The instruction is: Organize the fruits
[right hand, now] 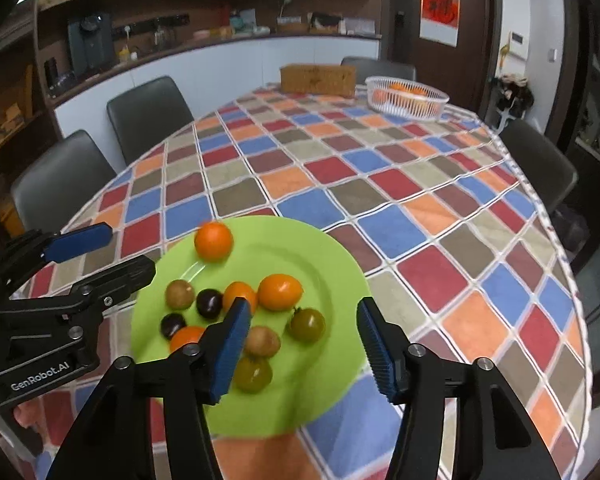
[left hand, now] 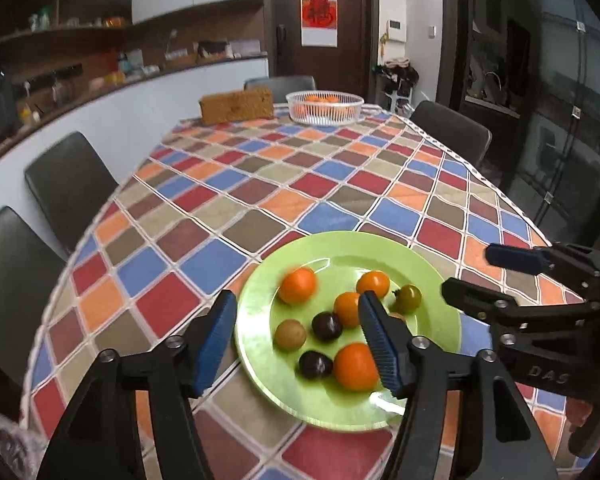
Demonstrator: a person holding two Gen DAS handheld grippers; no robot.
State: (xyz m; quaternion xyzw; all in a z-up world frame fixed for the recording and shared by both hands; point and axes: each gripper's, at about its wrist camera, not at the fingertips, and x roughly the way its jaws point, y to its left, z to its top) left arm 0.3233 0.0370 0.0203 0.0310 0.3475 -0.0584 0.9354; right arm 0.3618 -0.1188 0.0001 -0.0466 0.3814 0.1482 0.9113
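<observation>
Small fruits (right hand: 280, 292) lie on the plate (right hand: 332, 264) at the table's (right hand: 380, 184) near end, the basket (right hand: 406, 98) apparently holding more far behind.

Plate: a green plate (right hand: 324, 264) is seen near on the checked tablecloth (right hand: 380, 184).
Fruit: orange, dark and greenish tomatoes (right hand: 280, 292) are clustered on it; one orange tomato (right hand: 213, 241) lies apart at its far rim.
Right gripper (right hand: 300, 344): held open above the plate.
Left gripper (right hand: 116, 252): seen at left, open.
Basket: a white basket (right hand: 406, 96) stands far right.
</observation>
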